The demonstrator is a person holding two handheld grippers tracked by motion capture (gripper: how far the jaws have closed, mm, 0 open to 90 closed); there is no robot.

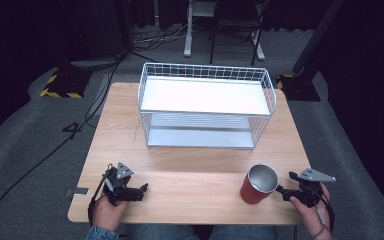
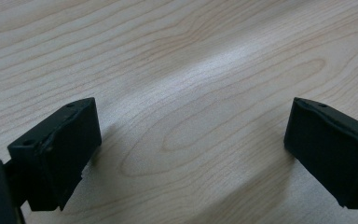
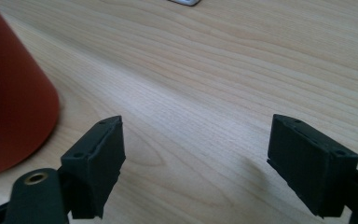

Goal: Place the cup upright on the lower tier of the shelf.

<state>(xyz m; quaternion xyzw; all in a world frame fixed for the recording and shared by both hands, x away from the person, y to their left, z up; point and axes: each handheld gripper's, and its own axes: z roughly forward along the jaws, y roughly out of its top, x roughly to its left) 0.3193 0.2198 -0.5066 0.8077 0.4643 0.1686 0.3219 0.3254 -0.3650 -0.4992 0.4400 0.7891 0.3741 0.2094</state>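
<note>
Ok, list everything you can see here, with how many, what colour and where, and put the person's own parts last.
cup: one, red outside, silver inside, upright on the near right of the table, beside the right gripper.
wire rack: one, white, two shelves, at the far middle of the table.
table: one, light wood.
folding chair: one, dark, on the floor behind the table.
left gripper: one, black, jaws open, near left.
right gripper: one, black, jaws open, near right, apart from the cup.
</note>
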